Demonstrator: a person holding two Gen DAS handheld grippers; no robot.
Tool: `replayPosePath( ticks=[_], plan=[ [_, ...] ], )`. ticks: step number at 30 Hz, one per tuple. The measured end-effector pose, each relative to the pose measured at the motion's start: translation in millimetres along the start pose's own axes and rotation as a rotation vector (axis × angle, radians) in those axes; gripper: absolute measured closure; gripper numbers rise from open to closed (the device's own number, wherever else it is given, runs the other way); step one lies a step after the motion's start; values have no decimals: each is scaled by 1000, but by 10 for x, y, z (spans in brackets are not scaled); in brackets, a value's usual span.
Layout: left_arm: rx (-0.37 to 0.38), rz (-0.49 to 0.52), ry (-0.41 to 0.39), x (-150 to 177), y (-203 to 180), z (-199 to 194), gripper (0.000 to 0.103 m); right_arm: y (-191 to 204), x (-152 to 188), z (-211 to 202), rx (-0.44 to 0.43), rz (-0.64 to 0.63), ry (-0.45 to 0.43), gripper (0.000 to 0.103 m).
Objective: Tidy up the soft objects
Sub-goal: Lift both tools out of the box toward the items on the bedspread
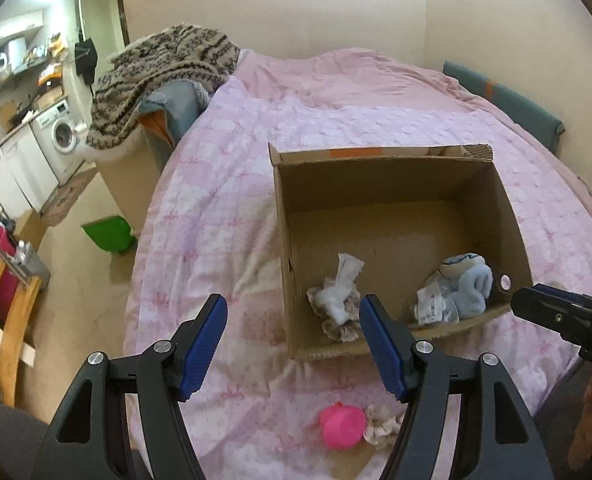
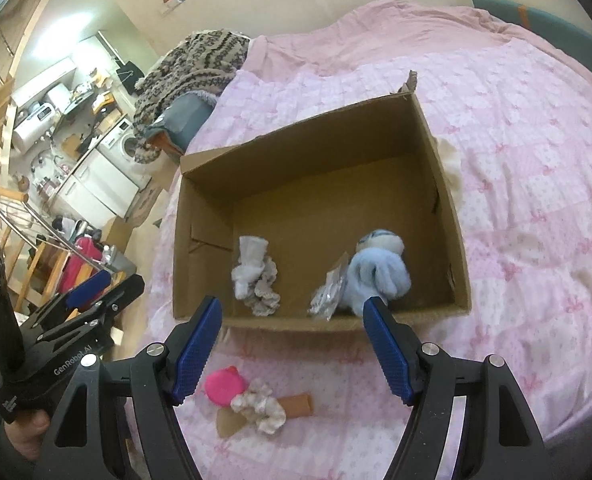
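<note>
Left hand-held gripper (image 1: 293,322) wide open, empty.

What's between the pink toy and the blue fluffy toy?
The box's near wall lies between them: the pink toy is on the bedspread outside, the blue toy inside the box. A frilly scrunchie lies beside the pink toy. The right wrist view shows this best.
</note>
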State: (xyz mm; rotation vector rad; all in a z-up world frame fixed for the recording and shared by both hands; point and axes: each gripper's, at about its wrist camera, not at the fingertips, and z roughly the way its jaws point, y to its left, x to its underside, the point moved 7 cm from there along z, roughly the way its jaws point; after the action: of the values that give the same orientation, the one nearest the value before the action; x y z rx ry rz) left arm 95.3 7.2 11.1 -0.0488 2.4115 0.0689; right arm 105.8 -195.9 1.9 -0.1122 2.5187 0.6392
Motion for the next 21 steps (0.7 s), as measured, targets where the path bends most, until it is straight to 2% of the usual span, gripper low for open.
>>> replayPosePath(
  ticks=[8,13,18,21],
  plan=[
    [11,-13,64,254,2,-62,37,28,186,-97,3,5,41,25],
    [34,-18,158,445,-42,8,37,14,364,-2,8,14,110,25],
    [56,-47,208,533,-29,69,37,9,523,171,-29,40,205,25],
    [69,-75,253,588,-2,137,37,-1,571,228,-10,37,224,25]
  ],
)
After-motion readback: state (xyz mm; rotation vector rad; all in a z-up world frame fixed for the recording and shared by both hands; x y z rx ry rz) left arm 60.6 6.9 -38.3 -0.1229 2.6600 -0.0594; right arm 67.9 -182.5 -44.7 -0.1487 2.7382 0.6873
